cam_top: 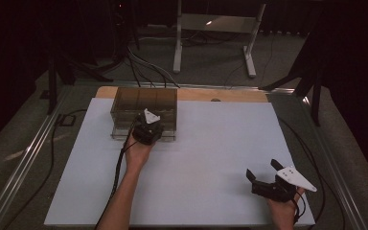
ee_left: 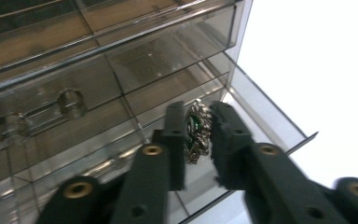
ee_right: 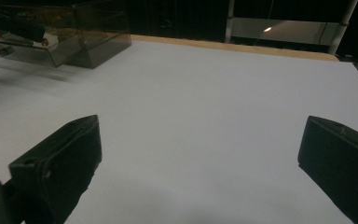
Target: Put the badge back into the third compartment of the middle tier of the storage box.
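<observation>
Silver-green brooch [ee_left: 196,132] was clamped in left gripper [ee_left: 197,122] over open drawer [ee_left: 265,116] of smoked organiser [cam_top: 143,112], table's 11 o'clock. Right gripper [cam_top: 263,171] was held wide apart, 5 o'clock.

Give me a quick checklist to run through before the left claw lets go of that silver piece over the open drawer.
1. Grip: the left claw is shut on the silver and green jewellery piece, held between both jaws. Ok.
2. Drawer open: the bottom drawer of the smoky clear drawer box is pulled out. Ok.
3. Position: the piece hangs over the drawer's divided compartments. Ok.
4. Target compartment free: what lies right under the piece is hidden by the jaws. Cannot tell.
5. Right claw out of the way: open, holding nothing, far off at the near right of the white tabletop. Ok.
</observation>
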`<state>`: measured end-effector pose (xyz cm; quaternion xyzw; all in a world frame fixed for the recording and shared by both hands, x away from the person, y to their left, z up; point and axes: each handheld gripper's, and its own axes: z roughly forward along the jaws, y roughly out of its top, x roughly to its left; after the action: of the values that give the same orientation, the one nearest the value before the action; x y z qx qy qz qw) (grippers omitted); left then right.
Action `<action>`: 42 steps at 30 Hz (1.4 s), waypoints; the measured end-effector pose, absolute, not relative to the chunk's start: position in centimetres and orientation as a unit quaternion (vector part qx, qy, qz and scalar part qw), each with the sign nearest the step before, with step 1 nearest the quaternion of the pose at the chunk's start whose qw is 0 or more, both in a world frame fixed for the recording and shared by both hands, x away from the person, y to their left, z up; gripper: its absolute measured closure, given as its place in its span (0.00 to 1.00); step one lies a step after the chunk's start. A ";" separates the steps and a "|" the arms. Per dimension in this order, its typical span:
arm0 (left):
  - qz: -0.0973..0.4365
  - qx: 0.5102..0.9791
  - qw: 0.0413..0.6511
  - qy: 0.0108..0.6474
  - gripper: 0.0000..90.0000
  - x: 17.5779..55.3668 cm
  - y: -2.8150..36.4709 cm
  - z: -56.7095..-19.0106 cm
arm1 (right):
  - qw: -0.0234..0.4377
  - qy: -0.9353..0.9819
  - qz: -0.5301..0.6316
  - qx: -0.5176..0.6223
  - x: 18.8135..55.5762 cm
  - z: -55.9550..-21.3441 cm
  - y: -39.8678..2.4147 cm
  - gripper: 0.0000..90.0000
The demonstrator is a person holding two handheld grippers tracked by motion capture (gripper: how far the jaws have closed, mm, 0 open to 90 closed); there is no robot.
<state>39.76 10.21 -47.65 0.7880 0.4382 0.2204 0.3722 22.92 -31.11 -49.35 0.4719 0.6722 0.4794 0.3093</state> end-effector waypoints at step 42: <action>0.233 0.708 0.450 0.492 0.02 34.0 19.3 -46.4 | 0.309 0.674 0.476 0.473 22.8 -49.4 -31.0 0.00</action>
<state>34.00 19.34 -46.43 0.7078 0.4921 0.2333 0.4499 22.81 -31.03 -49.45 0.4733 0.6737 0.4761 0.3088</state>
